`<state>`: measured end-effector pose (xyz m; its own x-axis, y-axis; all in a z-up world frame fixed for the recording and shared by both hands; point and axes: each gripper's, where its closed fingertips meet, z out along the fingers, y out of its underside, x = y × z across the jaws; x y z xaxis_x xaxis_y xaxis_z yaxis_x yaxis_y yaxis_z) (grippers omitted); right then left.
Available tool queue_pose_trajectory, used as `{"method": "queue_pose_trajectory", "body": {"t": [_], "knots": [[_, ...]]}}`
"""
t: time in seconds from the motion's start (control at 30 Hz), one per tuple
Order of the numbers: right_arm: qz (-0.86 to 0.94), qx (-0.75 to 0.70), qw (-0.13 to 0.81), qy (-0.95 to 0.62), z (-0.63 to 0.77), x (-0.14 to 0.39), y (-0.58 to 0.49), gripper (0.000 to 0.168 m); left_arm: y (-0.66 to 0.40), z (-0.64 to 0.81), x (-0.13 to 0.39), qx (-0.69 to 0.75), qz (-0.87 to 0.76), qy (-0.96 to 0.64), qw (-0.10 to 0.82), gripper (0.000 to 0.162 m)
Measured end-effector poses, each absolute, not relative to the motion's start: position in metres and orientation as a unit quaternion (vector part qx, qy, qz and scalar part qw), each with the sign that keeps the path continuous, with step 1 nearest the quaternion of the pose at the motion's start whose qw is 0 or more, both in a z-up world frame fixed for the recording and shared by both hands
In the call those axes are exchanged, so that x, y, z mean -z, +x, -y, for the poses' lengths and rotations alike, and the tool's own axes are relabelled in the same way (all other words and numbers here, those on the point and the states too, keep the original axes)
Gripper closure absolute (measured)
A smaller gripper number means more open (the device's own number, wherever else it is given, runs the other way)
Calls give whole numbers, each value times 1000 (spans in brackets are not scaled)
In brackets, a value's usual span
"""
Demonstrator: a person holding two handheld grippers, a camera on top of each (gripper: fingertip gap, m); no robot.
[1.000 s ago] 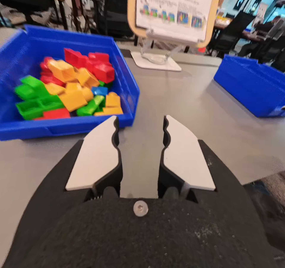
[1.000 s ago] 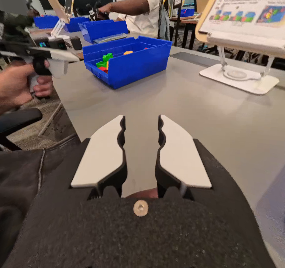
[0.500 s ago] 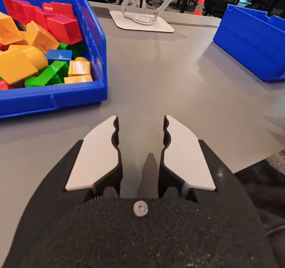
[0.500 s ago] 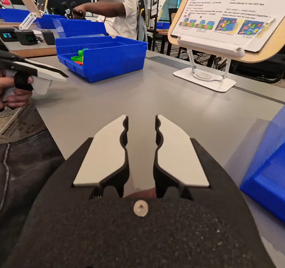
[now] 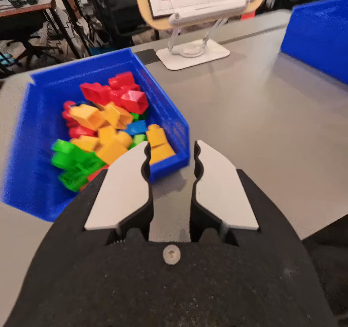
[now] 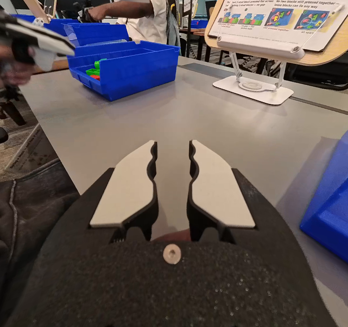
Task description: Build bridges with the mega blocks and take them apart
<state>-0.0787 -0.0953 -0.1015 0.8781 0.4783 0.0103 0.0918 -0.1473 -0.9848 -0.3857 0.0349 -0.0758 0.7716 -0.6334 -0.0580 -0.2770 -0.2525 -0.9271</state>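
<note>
A blue bin (image 5: 170, 164) on the grey table holds several loose mega blocks: red (image 5: 131, 99), yellow (image 5: 113, 148), green (image 5: 73, 159) and one blue (image 5: 136, 127). My left gripper (image 5: 171, 148) is open and empty, and it hovers over the bin's near right corner. My right gripper (image 6: 172, 144) is open and empty above bare table near the front edge. In the right wrist view the same bin (image 6: 131, 76) stands at the far left with green and red blocks (image 6: 93, 72) showing, and the left gripper (image 6: 69, 47) is blurred beside it.
A second blue bin (image 5: 320, 39) stands at the right, close to my right gripper (image 6: 329, 214). An instruction board on a white stand (image 6: 252, 90) is at the back. A person (image 6: 141, 22) works at another table with more blue bins. The grippers' ends are close to 35 centimeters from one another.
My left gripper rose from low over the table and swung left toward the bin, its jaws a little narrower. My right gripper turned slightly toward the middle of the table.
</note>
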Motion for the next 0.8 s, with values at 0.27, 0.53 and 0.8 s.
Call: {"method": "queue_pose_trajectory", "body": {"t": [0.27,0.53,0.8], "knots": [[196,-161,617,-745,94,103,-80,137,-427,-121,98,36,-546,-790,277,110],[202,-156,613,-748,98,105,-81,137,-442,-145,150,70,-600,-795,56,105],[193,-166,608,-752,98,106,-78,139,-437,-142,159,106,-608,-787,-16,118]]}}
